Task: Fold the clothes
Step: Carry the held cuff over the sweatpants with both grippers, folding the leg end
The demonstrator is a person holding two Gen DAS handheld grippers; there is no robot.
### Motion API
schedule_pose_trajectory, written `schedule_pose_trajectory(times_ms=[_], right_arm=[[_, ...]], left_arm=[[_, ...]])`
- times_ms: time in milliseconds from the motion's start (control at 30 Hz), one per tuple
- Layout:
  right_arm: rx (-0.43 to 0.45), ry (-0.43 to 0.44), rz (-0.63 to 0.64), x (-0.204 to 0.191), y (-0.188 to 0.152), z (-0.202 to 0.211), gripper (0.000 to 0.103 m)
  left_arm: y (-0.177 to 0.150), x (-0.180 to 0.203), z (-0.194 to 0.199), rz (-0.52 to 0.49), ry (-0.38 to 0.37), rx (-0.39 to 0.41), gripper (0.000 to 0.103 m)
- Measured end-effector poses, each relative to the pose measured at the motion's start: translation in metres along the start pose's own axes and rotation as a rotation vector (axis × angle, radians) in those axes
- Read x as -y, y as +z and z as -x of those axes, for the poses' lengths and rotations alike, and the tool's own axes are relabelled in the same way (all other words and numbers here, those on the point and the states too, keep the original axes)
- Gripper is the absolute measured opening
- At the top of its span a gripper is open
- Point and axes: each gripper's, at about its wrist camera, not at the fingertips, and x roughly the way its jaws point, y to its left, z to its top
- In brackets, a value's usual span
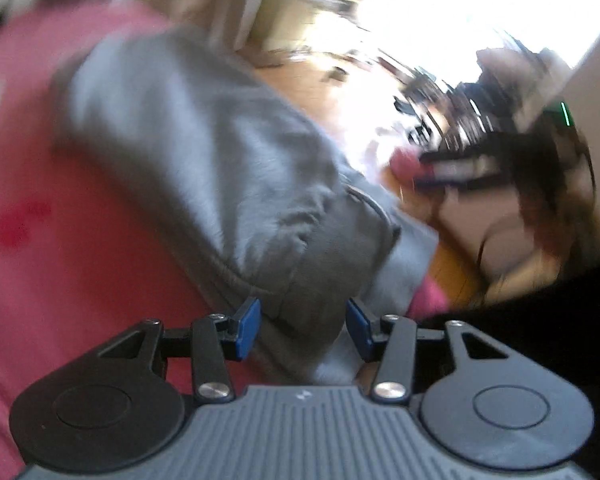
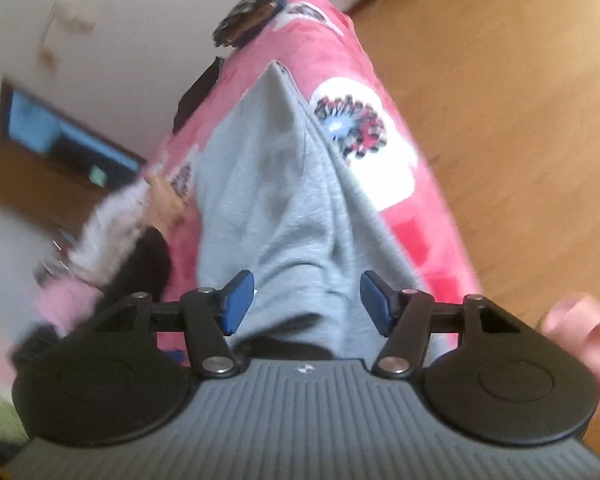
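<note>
Lying across a pink blanket [image 2: 412, 216], the grey garment [image 2: 284, 200] passes between both parted grippers, left gripper [image 1: 303, 330] and right gripper [image 2: 307, 304]; neither clamps it.

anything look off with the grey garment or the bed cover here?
Nothing damaged or spilled. The grey garment lies bunched in long ridges on the pink cover, not flat, and runs between the open fingers of both grippers, left and right. Left view is motion-blurred, so fine detail there is unreadable.
</note>
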Motion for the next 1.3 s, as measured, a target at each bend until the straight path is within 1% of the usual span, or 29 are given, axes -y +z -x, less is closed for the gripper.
schedule_pose_trajectory(times_ms=[33,100,133,233,267,300,333,367,433,533,633,667,733,767,800,833,867,900,933,967,1067,1100,1167,1200,1233,1300], right_arm=[[-0.017,0.001,-0.039,0.001,0.000,-0.007,0.059],[-0.060,-0.012,-0.067,-0.003,-0.002,-0.023,0.059],[-0.080,-0.031,-0.057,-0.007,-0.003,-0.031,0.058],[-0.119,-0.073,-0.023,-0.016,-0.009,-0.047,0.052],[-0.117,-0.103,0.000,-0.020,-0.011,-0.049,0.043],[-0.115,-0.123,0.021,-0.023,-0.013,-0.049,0.039],[-0.104,-0.126,0.029,-0.025,-0.013,-0.047,0.025],[-0.094,-0.129,0.036,-0.027,-0.013,-0.045,0.017],[-0.069,-0.113,0.028,-0.028,-0.014,-0.037,0.011],[-0.068,-0.127,0.023,-0.025,-0.021,-0.031,0.008],[-0.102,-0.144,-0.032,-0.011,-0.033,-0.038,0.008],[-0.104,-0.137,-0.051,-0.006,-0.034,-0.039,0.008],[-0.110,-0.117,-0.074,-0.003,-0.031,-0.037,0.009],[-0.112,-0.100,-0.093,-0.001,-0.028,-0.035,0.013],[-0.110,-0.075,-0.121,0.001,-0.025,-0.033,0.013],[-0.106,-0.050,-0.150,0.003,-0.022,-0.031,0.019],[-0.096,-0.018,-0.179,0.006,-0.018,-0.027,0.029],[-0.083,0.004,-0.196,0.009,-0.015,-0.024,0.036],[-0.071,0.023,-0.213,0.011,-0.012,-0.021,0.049],[-0.071,0.026,-0.226,0.014,-0.009,-0.022,0.054],[-0.096,0.013,-0.257,0.022,-0.003,-0.035,0.056],[-0.119,0.000,-0.263,0.024,-0.002,-0.042,0.057],[-0.191,-0.024,-0.269,0.026,-0.003,-0.060,0.057],[-0.210,-0.025,-0.253,0.024,-0.004,-0.066,0.057],[-0.227,-0.028,-0.236,0.022,-0.005,-0.072,0.060],[-0.225,-0.045,-0.178,0.013,-0.006,-0.073,0.060]], left_arm=[[0.001,-0.005,-0.004,0.071,-0.021,-0.006,0.046],[-0.001,-0.012,-0.011,0.159,-0.049,-0.011,0.045],[-0.002,-0.013,-0.014,0.183,-0.052,-0.013,0.045],[-0.005,-0.011,-0.023,0.186,-0.055,-0.029,0.045],[-0.006,-0.010,-0.025,0.181,-0.056,-0.034,0.045],[-0.007,-0.009,-0.026,0.171,-0.060,-0.043,0.045],[-0.009,-0.009,-0.027,0.159,-0.064,-0.054,0.045],[-0.009,-0.008,-0.028,0.150,-0.069,-0.060,0.045],[-0.011,-0.008,-0.027,0.136,-0.080,-0.064,0.045],[-0.011,-0.012,-0.028,0.153,-0.088,-0.058,0.045],[-0.007,-0.019,-0.027,0.207,-0.090,-0.047,0.045],[-0.006,-0.021,-0.027,0.225,-0.096,-0.047,0.045],[-0.002,-0.025,-0.028,0.262,-0.112,-0.047,0.045],[-0.001,-0.027,-0.029,0.280,-0.120,-0.047,0.045],[0.000,-0.029,-0.030,0.296,-0.125,-0.052,0.045],[0.001,-0.031,-0.031,0.311,-0.129,-0.057,0.045],[0.001,-0.033,-0.032,0.323,-0.128,-0.061,0.045],[0.001,-0.034,-0.033,0.332,-0.120,-0.066,0.045],[0.002,-0.035,-0.034,0.340,-0.109,-0.071,0.045],[0.002,-0.035,-0.034,0.346,-0.102,-0.076,0.045],[0.003,-0.034,-0.036,0.359,-0.084,-0.090,0.045],[0.004,-0.034,-0.038,0.360,-0.081,-0.091,0.045],[0.006,-0.033,-0.040,0.352,-0.066,-0.097,0.045],[0.007,-0.033,-0.040,0.347,-0.058,-0.102,0.045],[0.008,-0.032,-0.040,0.344,-0.052,-0.105,0.045],[0.009,-0.030,-0.042,0.341,-0.044,-0.104,0.045]])
